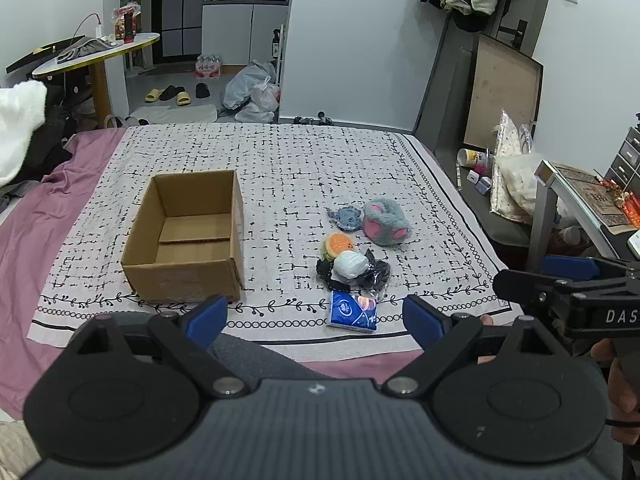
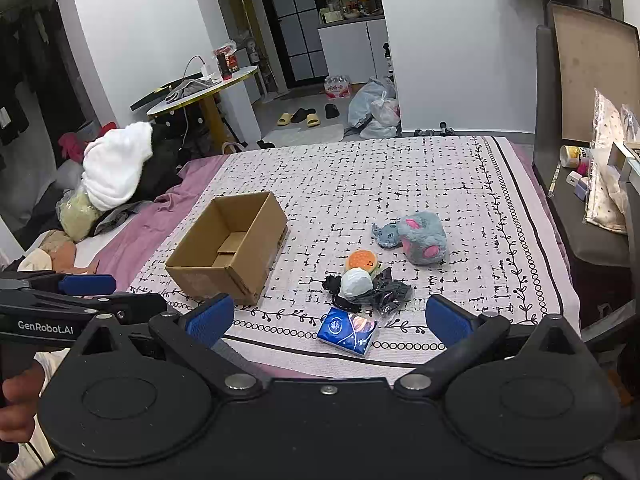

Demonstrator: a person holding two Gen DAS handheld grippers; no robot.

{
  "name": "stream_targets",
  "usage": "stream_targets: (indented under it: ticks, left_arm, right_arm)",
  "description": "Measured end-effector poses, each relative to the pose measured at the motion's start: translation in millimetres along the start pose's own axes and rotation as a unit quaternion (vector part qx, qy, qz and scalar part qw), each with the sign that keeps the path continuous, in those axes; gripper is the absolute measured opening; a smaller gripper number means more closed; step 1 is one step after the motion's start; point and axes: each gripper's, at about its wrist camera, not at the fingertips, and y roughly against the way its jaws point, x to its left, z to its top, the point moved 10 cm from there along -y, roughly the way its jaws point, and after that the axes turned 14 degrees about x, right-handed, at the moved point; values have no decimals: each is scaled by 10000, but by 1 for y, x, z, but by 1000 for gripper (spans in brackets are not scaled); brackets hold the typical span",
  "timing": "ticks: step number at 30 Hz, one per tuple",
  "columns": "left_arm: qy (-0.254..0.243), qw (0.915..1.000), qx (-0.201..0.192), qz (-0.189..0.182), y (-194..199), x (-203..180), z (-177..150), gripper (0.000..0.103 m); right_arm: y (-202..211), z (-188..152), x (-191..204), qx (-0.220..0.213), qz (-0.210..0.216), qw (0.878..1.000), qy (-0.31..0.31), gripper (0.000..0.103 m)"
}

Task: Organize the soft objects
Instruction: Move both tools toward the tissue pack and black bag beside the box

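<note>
Nothing picked up yet, box (image 1: 188, 236) empty on the bed (image 1: 304, 168). Both grippers' fingers (image 1: 210, 318) (image 2: 450, 320) spread wide, holding nothing. Probably grab the tissue pack (image 2: 348, 330) first, nearest one.

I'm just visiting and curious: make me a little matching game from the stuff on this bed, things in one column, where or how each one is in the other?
Things:
1. cardboard box
2. tissue pack
3. grey plush toy
4. left claw

Descriptions:
A. farthest of the small items from the camera
B. open, holding nothing
C. blue, lying nearest the bed's front edge
D. brown, empty, left of the small items

Pairs: 1-D, 2-C, 3-A, 4-B
</note>
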Motion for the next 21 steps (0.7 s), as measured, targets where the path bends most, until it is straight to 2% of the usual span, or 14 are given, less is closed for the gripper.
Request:
stream_targets:
  ticks: [21]
  left_arm:
    - [-6,10000,-9,0,1,-3,3,93]
  right_arm:
    - [-3,0,-1,4,61,10000,-19,103]
